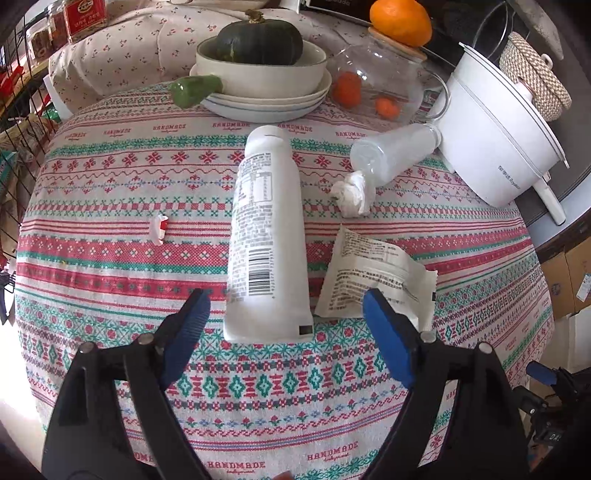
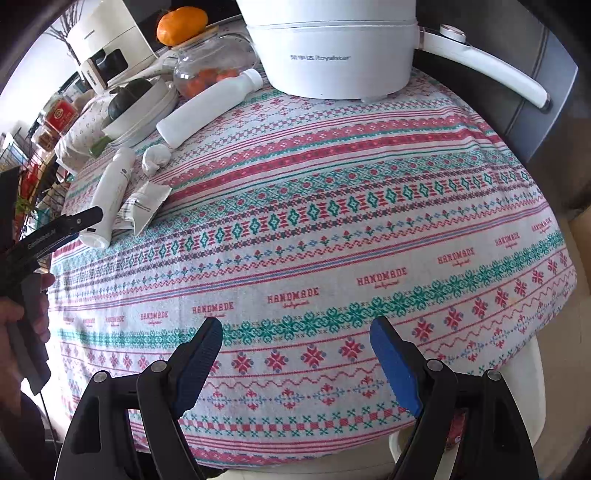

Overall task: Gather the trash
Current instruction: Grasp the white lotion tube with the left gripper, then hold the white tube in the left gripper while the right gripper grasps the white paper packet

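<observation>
Left tool (image 1: 286, 308) released, jaws wide, hovering low over the worktop (image 1: 110, 258). The near end of the tube (image 1: 267, 229) sits between its fingers (image 1: 388, 339), not touching either. Tube lies flat, long axis running 6 to 12 in the left view, barcode side up.

Other trash around the tube, left view:
- Wrapper (image 1: 373, 277) at 3 o'clock, flat, just beside the tube; its near corner goes under the right finger.
- Tissue (image 1: 351, 194) at 2 o'clock, crumpled, touching the base of the bottle (image 1: 393, 153).
- Bottle on its side, cap end against the cooker (image 1: 495, 144).
- Scrap (image 1: 159, 229), red and white, at 9 o'clock, well apart from the tube.

Not trash, far edge at 12: bowl (image 1: 258, 72) on stacked plates holding a squash (image 1: 258, 40), glass jar (image 1: 384, 85) with an orange (image 1: 400, 22) on its lid.

Right tool (image 2: 295, 332) also released, jaws wide, nothing between them, over bare patterned cloth at the near edge. In its view the trash group sits at 10 o'clock: tube (image 2: 110, 192), wrapper (image 2: 146, 206), tissue (image 2: 155, 158), bottle (image 2: 208, 107). Left tool (image 2: 79, 219) shows there at the tube's near end, and the hand (image 2: 22, 317) holding it is at the left edge. Cooker (image 2: 332, 48) at 12.
</observation>
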A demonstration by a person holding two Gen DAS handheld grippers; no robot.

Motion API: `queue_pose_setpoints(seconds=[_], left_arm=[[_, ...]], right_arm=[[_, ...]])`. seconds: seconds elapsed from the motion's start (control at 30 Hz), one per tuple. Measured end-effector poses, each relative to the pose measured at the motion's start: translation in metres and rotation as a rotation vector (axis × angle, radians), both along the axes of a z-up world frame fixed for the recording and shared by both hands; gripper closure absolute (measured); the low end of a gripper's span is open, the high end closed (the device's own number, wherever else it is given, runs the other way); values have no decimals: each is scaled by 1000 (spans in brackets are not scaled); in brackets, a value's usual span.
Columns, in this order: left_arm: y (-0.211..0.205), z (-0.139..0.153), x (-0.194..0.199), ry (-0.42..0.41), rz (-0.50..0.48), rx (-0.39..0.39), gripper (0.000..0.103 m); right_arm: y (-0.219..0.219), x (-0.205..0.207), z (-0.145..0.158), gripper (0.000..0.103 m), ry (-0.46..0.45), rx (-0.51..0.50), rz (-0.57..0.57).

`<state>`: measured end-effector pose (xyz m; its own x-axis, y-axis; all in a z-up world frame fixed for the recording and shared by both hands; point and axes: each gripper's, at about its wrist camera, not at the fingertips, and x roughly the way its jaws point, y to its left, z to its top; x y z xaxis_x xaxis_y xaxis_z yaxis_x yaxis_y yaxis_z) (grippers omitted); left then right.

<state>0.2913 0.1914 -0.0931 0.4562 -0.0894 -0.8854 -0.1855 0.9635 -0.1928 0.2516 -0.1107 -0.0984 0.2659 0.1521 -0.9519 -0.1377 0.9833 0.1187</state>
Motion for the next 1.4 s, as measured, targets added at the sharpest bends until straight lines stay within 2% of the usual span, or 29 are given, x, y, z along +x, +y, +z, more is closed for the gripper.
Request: queue_pose_setpoints(seconds=[0.07,0.1,0.17,0.3,0.7,0.83,0.97,1.03,1.1,1.13,1.17,1.2,1.4], left_arm=[[10,-6,0,10,27,-78,36],[13,-8,0,13,35,-101,44],[14,-9,-2,17,31,-119,51],[16,-4,-9,13,16,-116,52],[58,28,-46,-30,36,-144,53],[69,31,-55,-36,54,-164,53],[74,32,-60,-37,52,-159,53],[73,30,-58,-34,49,-157,53],[73,29,-58,-30,49,-158,53],[72,29,-58,-29,49,-158,53],[72,30,-58,-29,50,-157,53],[72,30,-58,-30,50,-156,54],[71,33,-61,-32,58,-173,54]], right_arm=[[17,6,-1,19,-3,-5,45],[27,9,-2,20,-10,-13,71],[47,17,-3,19,-29,-31,124],[79,35,-7,20,-59,-25,198],[155,76,-26,19,-88,-11,355],[180,84,-37,19,-93,-47,412],[193,95,-51,21,-90,-70,421],[195,98,-58,34,-87,-73,416],[193,98,-61,55,-102,-73,411],[192,97,-60,61,-112,-72,415],[190,95,-58,78,-117,-65,416],[188,96,-57,89,-108,-48,416],[164,87,-45,90,-75,16,412]])
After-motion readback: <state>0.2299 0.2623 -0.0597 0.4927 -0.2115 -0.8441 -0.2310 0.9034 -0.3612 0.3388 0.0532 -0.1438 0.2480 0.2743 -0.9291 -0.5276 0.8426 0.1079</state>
